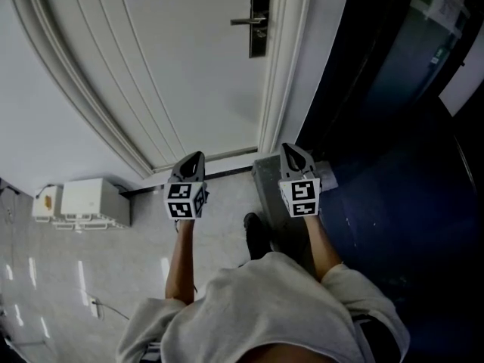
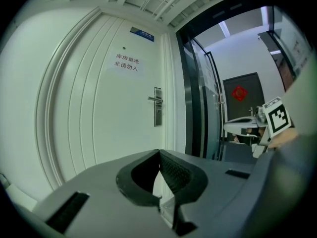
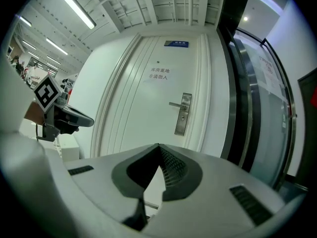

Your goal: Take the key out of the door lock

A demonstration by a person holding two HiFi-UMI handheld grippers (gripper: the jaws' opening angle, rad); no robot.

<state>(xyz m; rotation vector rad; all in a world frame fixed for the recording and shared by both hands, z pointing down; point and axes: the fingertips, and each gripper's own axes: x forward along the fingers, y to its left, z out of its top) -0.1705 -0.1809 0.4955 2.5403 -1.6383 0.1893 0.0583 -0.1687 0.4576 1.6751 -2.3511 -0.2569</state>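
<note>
A white door (image 1: 189,66) stands shut ahead of me, with a steel lock plate and lever handle (image 1: 259,21) near its right edge. The same lock plate (image 3: 184,114) shows in the right gripper view and, smaller, as the lock plate (image 2: 157,106) in the left gripper view. A key is too small to make out. My left gripper (image 1: 197,157) and right gripper (image 1: 290,150) are held side by side, well short of the door. Both point at it, with nothing between their jaws. The left gripper (image 2: 159,152) has its tips together, and so has the right gripper (image 3: 158,147).
A white box (image 1: 83,201) sits on the floor by the wall at the left. A grey block (image 1: 265,176) stands at the foot of the door frame. Dark glass panels (image 1: 393,89) run along the right. A paper sign (image 2: 127,62) hangs on the door.
</note>
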